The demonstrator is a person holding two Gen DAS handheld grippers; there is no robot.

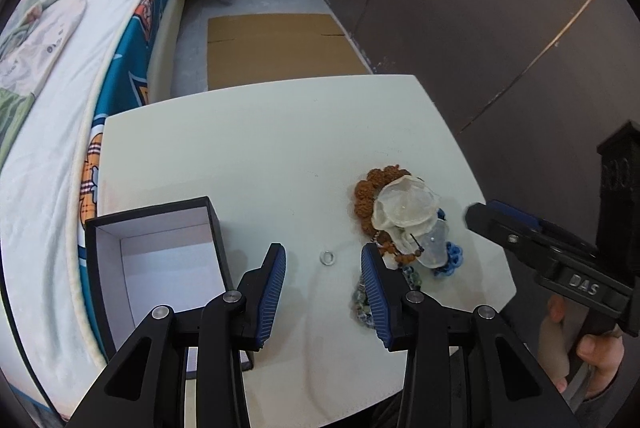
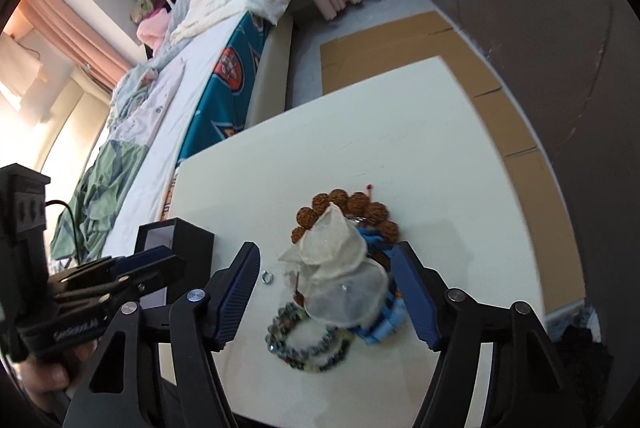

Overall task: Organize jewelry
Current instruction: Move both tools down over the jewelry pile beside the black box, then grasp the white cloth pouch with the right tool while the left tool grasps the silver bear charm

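Claws spread wide, left claw (image 1: 323,270), right claw (image 2: 326,284), knobbly brown bead bracelet (image 2: 344,206), translucent pouch (image 2: 340,276), small metal ring (image 1: 327,257).

Brown bead bracelet (image 2: 348,206), blue bracelet (image 2: 384,328), black box (image 1: 160,260) lined white, white table (image 1: 260,156).

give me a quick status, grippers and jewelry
Left gripper open, small ring on the table between its fingers. Right gripper open over the jewelry pile. Box open, nothing seen inside. Sheer pouches cover the bracelets.

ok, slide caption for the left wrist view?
Open left gripper above a small ring, open black box to its left, jewelry pile to its right.
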